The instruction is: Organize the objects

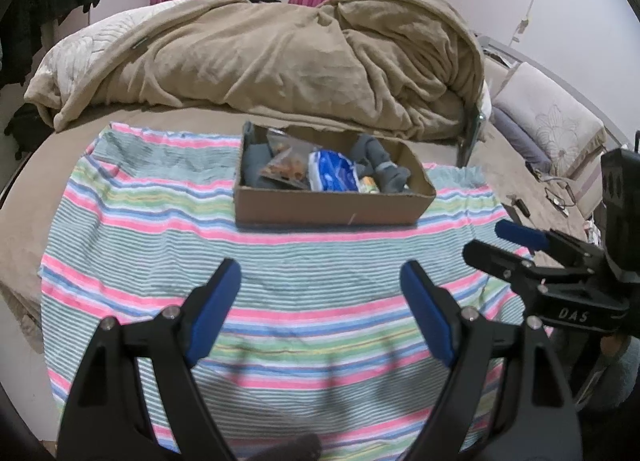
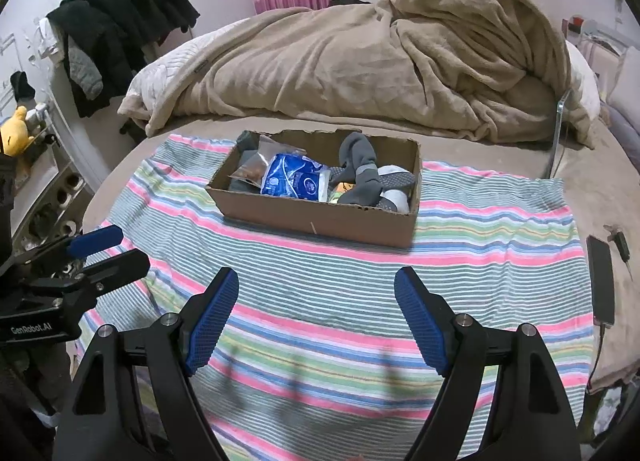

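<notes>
A shallow cardboard box [image 1: 332,207] [image 2: 320,219] sits on a striped cloth [image 1: 160,245] [image 2: 480,245] spread on the bed. In the box lie a blue and white packet [image 1: 332,171] [image 2: 294,181], a clear bag of brown snacks [image 1: 284,167] [image 2: 250,169], and grey socks [image 1: 380,165] [image 2: 360,173]. My left gripper [image 1: 320,281] is open and empty above the cloth, short of the box. My right gripper [image 2: 316,289] is open and empty, also short of the box. Each gripper shows at the edge of the other's view.
A crumpled tan blanket [image 1: 280,57] [image 2: 400,61] is heaped behind the box. A phone [image 2: 602,281] with a cable lies on the bed right of the cloth. Dark clothes [image 2: 120,29] hang at the left wall. A pillow [image 1: 548,117] lies at the right.
</notes>
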`<action>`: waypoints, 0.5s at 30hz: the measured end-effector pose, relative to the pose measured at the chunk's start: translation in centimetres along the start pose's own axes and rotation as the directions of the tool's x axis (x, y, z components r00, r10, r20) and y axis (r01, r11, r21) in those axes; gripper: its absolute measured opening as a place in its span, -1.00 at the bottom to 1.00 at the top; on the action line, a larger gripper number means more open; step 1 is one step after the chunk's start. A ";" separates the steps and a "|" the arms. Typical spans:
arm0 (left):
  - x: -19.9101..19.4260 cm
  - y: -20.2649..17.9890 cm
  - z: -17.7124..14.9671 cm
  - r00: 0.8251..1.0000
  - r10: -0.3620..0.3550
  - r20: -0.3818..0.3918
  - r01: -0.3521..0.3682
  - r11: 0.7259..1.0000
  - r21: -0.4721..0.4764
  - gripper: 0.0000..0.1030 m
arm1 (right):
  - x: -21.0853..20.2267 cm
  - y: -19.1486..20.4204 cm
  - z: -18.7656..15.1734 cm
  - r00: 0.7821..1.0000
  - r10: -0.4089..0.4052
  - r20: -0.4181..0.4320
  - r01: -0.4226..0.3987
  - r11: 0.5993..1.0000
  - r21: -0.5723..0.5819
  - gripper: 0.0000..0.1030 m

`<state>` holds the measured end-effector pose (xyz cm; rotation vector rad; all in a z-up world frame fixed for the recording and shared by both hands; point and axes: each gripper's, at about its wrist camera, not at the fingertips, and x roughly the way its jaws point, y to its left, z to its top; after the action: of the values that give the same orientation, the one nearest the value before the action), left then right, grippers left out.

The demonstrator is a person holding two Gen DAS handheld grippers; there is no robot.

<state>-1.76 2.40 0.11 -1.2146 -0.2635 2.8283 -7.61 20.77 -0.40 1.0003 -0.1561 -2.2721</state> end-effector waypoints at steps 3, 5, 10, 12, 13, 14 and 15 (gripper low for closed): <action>-0.1 -0.1 0.0 1.000 0.003 -0.001 -0.003 1.000 0.007 0.62 | -0.1 0.1 -0.1 1.000 0.001 0.002 -0.001 1.000 0.000 0.61; -0.2 -0.1 -0.1 1.000 0.005 0.000 -0.005 1.000 0.006 0.75 | -0.2 0.1 -0.2 1.000 0.000 0.002 0.000 1.000 0.000 0.61; -0.3 0.1 0.1 1.000 0.027 0.006 -0.027 1.000 0.003 0.89 | -0.1 0.1 -0.2 1.000 -0.001 0.002 0.001 1.000 -0.001 0.61; -0.2 0.2 0.1 0.999 0.033 0.004 -0.033 0.999 0.005 0.90 | -0.2 0.1 -0.2 1.000 0.000 0.003 0.000 1.000 -0.001 0.61; -0.2 0.2 0.1 1.000 0.031 0.003 -0.031 1.000 0.004 0.91 | -0.2 0.1 -0.2 1.000 0.000 0.003 0.000 1.000 -0.001 0.61; -0.2 0.3 0.1 1.000 0.031 0.002 -0.031 1.000 0.003 0.91 | -0.1 0.1 -0.2 1.000 0.000 0.002 0.000 1.000 -0.001 0.61; -0.2 0.3 0.1 1.000 0.031 0.002 -0.031 1.000 0.002 0.91 | -0.2 0.1 -0.2 1.000 0.001 0.002 -0.001 1.000 -0.001 0.61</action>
<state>-1.71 2.12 0.25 -1.2265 -0.2435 2.8548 -7.35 20.82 -0.41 0.9973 -0.1561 -2.2724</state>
